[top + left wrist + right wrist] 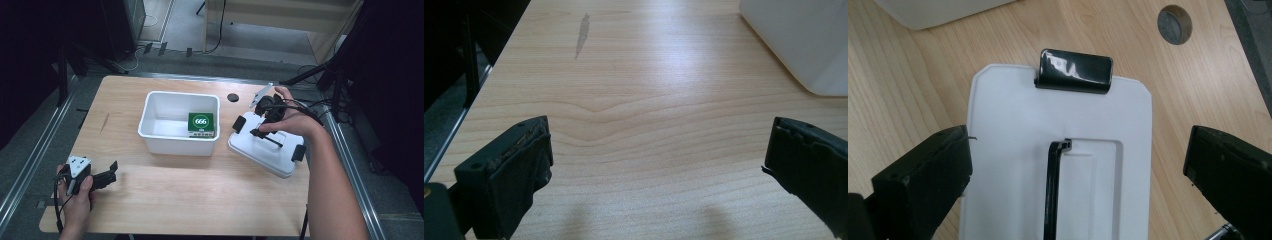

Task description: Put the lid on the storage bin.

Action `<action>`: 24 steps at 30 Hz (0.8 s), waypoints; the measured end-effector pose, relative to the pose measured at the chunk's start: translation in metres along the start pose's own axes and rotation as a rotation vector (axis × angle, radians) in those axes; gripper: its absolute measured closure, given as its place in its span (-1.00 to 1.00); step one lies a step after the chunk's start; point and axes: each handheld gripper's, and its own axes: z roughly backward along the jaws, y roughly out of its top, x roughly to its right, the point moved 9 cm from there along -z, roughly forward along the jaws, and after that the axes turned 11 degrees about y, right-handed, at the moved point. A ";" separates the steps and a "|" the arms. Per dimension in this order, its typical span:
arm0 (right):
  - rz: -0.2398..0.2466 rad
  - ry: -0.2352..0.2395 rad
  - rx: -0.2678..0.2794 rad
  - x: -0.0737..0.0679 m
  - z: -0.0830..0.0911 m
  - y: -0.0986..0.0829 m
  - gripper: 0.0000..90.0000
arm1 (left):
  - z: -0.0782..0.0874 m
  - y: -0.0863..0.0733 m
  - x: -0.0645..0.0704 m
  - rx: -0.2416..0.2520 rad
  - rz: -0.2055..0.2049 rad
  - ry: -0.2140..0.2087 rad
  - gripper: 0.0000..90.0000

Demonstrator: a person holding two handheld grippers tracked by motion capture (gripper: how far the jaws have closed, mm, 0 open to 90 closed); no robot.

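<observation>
A white bin [150, 131] stands mid-table with a green box marked 666 [201, 124] inside it. To its right lies the bin's white lid [272, 157] with a black handle [1052, 190] and black end clips [1074, 70]. My right gripper [260, 131] hovers just over the lid, jaws wide apart on either side of the handle, holding nothing. At the near left corner of the table my left gripper [111, 172] rests low, open and empty, pointing toward the bin's corner [804, 40].
A round dark grommet [232, 97] sits in the tabletop behind the lid. A grey scuff [583, 35] marks the wood on the left. Bare wood lies between the left gripper and the bin. Metal rails edge the table [165, 187].
</observation>
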 end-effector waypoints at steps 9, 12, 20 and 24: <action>-0.019 -0.010 0.002 0.003 0.002 -0.007 -1.00 | -0.001 0.000 0.001 -0.002 0.001 0.001 -1.00; -0.027 -0.008 -0.003 0.002 0.000 -0.011 -1.00 | -0.001 0.000 0.001 -0.002 0.000 0.002 -1.00; -0.063 -0.010 -0.023 0.005 -0.008 -0.033 -1.00 | -0.001 0.000 0.001 -0.003 0.000 0.006 -1.00; -0.085 -0.012 -0.038 0.005 -0.013 -0.044 -1.00 | -0.001 0.000 0.001 -0.004 0.000 0.008 -1.00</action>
